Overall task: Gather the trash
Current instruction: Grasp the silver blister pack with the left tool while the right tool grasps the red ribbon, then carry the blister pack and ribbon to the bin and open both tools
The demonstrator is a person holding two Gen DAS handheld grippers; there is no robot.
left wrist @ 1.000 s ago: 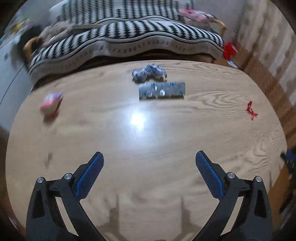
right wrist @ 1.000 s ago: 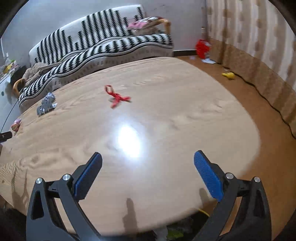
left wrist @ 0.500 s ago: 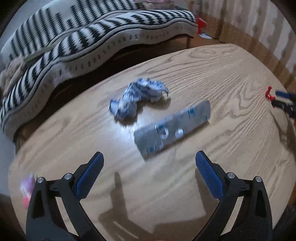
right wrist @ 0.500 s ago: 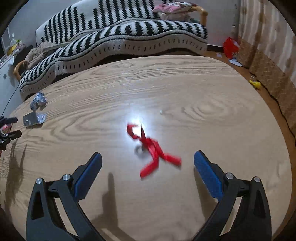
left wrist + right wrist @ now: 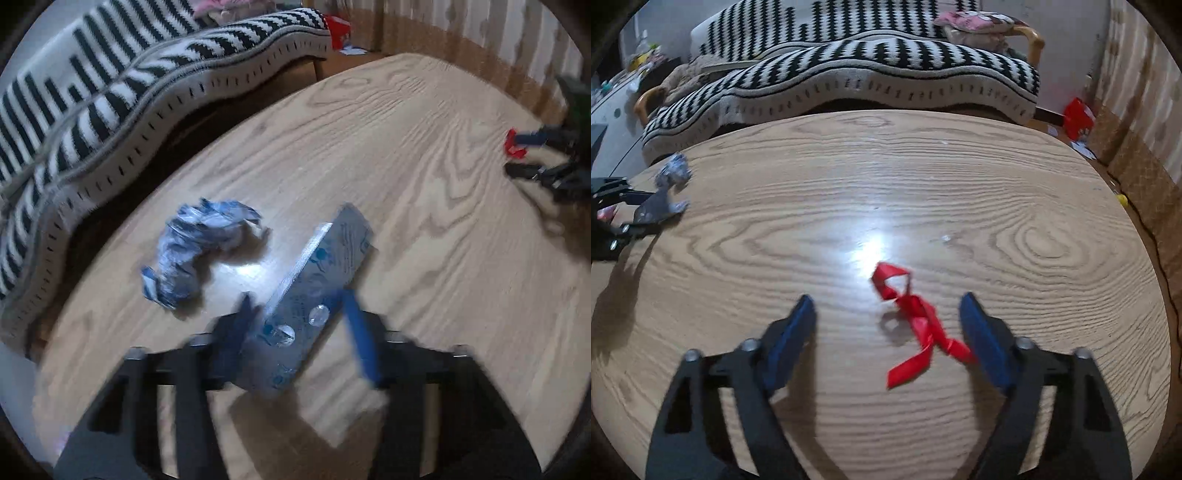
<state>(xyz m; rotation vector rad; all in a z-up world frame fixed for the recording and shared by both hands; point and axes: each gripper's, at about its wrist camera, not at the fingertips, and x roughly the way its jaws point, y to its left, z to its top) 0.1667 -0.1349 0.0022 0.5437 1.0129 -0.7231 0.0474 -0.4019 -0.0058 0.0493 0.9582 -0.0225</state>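
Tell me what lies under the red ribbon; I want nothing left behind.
Under the red ribbon only bare wooden table and its shadow show. The spot directly beneath its knot is covered.

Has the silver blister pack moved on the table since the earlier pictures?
Yes. The blister pack has turned and tilted up between the left gripper's fingers, compared with the crumpled wrapper beside it.
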